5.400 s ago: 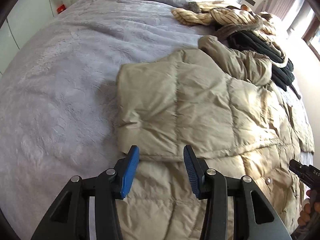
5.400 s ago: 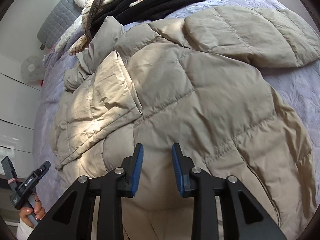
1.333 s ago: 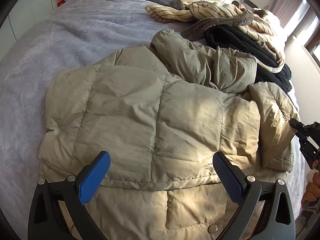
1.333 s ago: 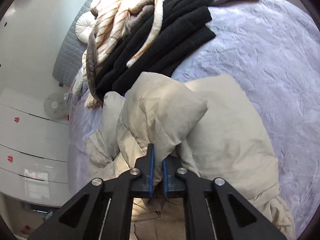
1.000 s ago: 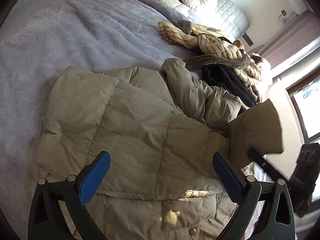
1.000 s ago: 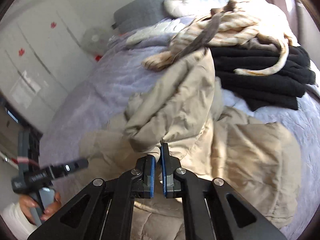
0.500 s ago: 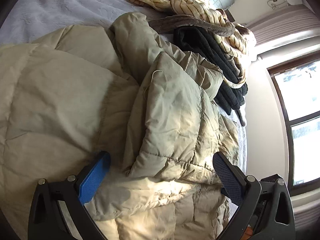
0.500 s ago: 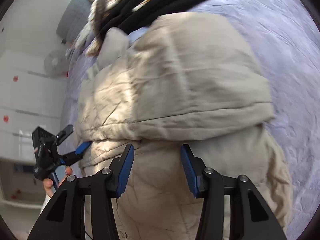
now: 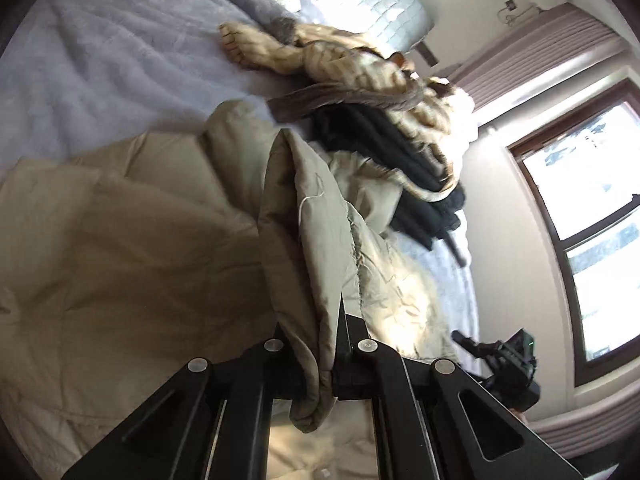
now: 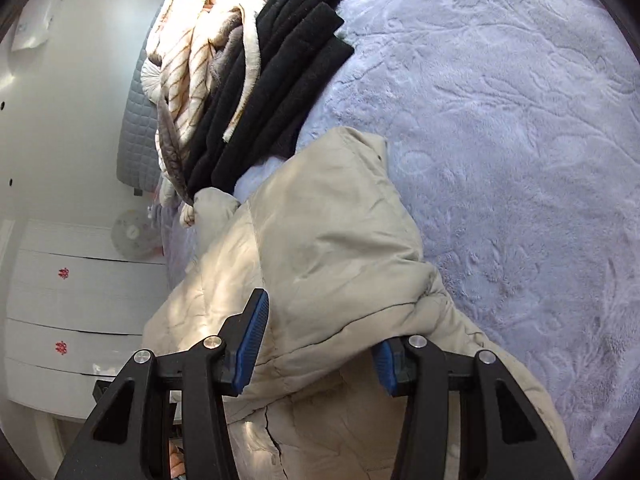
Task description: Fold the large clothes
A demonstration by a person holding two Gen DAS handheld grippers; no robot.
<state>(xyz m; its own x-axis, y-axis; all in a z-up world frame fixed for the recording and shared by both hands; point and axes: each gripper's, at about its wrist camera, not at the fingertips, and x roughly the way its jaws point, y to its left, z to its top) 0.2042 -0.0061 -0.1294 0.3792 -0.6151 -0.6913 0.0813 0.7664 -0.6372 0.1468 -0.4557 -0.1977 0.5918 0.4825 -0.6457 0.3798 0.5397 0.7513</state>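
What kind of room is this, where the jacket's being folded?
Most likely a bedroom: the beige puffer jacket lies on a bed with a lilac plush cover, a quilted grey headboard behind, and white drawers beside it.

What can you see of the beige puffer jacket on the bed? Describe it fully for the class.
The beige puffer jacket is quilted, soft-looking padded fabric, partly folded and rumpled on the lilac bedspread. The left gripper has just closed on a raised fold. The right gripper straddles another fold, pads apart. Its far end reaches the stacked black clothes.
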